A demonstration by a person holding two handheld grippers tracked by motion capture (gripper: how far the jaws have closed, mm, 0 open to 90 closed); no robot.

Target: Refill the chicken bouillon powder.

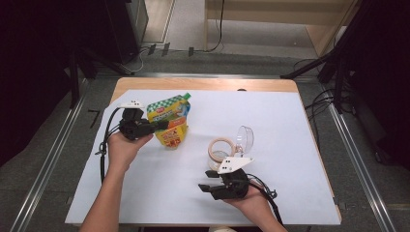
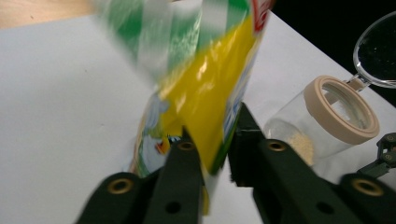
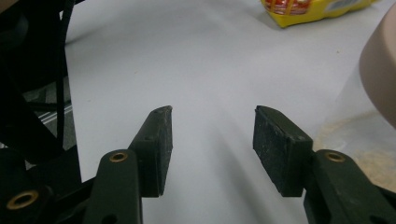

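Broadly, a white sheet (image 1: 290, 145) is seen spread over a wooden table (image 1: 203, 83), whose bare wood shows as a strip along the far edge and down the right side. Wide stretches of the sheet lie bare at the far right and at the near left, while the things are gathered around the middle. Beyond the table edges, grey floor and metal rails are seen on both sides.

A soft plastic pouch (image 1: 170, 121), glossy, yellow below and checked green and white above, is held in the left half of the sheet. Near the middle, well apart from the pouch, a clear jar (image 1: 221, 149) with a beige ring round its mouth is laid on its side; a pale powder is seen inside it in the left gripper view. A round transparent lid (image 1: 245, 137) stands hinged open at its rim.

The left gripper (image 1: 162, 125) is closed on the pouch: in the left gripper view its black jaws are pressed against the yellow film from both sides, near the pouch's lower edge. The right gripper (image 1: 207, 187) is held just over the near part of the sheet, just in front of the jar, with its jaws spread wide and nothing between them; their dark pads (image 3: 280, 149) look rough and dusted.
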